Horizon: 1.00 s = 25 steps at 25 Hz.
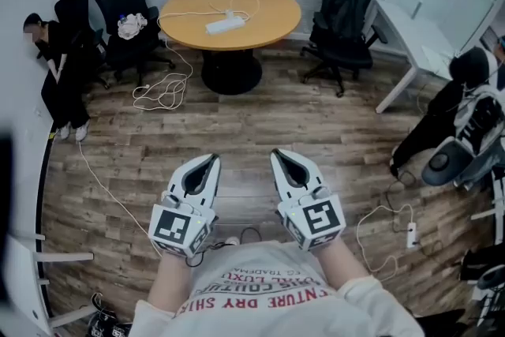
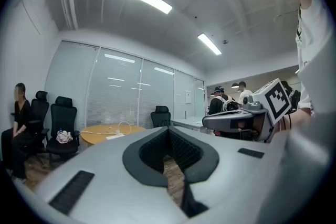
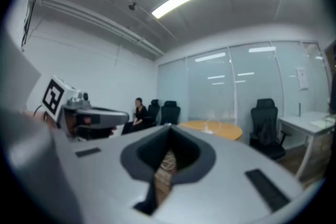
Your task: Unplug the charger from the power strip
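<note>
A white power strip (image 1: 223, 24) lies on the round wooden table (image 1: 268, 20) across the room, with a white charger (image 1: 230, 13) plugged in and its thin cable looping over the tabletop. Both grippers are held close to my body, far from the table and pointing toward it. The left gripper (image 1: 208, 160) is shut and empty, and so is the right gripper (image 1: 281, 155). In the left gripper view the table (image 2: 100, 134) and the strip (image 2: 112, 136) show small beyond the left gripper (image 2: 169, 131). In the right gripper view the table (image 3: 223, 129) lies beyond the right gripper (image 3: 169, 131).
Black office chairs (image 1: 345, 8) ring the table, and a person (image 1: 59, 67) sits at the left wall. A white cable (image 1: 162, 91) coils on the wood floor. A white desk (image 1: 418, 39), more people and a second floor strip (image 1: 411, 234) are at the right.
</note>
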Each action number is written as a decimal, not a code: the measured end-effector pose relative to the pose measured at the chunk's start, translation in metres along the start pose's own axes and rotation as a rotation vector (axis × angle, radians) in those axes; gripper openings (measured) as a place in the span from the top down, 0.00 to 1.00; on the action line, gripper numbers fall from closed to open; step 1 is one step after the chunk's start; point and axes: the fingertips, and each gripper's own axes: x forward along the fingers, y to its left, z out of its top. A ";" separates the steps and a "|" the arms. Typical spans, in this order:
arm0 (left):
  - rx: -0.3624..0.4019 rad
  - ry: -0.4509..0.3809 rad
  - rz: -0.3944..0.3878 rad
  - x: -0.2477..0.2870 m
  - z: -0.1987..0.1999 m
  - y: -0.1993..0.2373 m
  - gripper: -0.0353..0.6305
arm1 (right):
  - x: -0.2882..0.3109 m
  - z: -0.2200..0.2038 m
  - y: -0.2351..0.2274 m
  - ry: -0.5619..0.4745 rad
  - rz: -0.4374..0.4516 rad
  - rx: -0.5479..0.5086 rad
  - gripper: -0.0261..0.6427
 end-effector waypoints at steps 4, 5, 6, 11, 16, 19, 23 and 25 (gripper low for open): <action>-0.012 0.007 -0.012 -0.011 -0.005 0.015 0.90 | 0.010 -0.004 0.014 0.010 -0.025 0.001 0.92; -0.015 0.007 -0.014 -0.014 -0.005 0.020 0.90 | 0.014 -0.004 0.019 0.013 -0.028 0.001 0.92; -0.019 0.008 -0.015 -0.017 -0.006 0.026 0.90 | 0.018 -0.005 0.023 0.016 -0.030 0.002 0.92; -0.081 0.010 -0.022 -0.031 -0.017 0.053 0.90 | 0.036 -0.008 0.049 0.037 -0.033 -0.005 0.92; -0.097 0.020 -0.029 -0.027 -0.022 0.068 0.90 | 0.048 -0.003 0.057 0.051 -0.025 -0.012 0.92; -0.100 0.030 -0.010 -0.016 -0.027 0.073 0.90 | 0.058 -0.011 0.044 0.070 -0.024 0.001 0.92; -0.091 0.048 0.026 0.011 -0.037 0.084 0.90 | 0.084 -0.019 0.015 0.067 0.003 0.025 0.92; -0.082 0.054 0.058 0.028 -0.041 0.092 0.90 | 0.103 -0.022 -0.002 0.062 0.030 0.029 0.92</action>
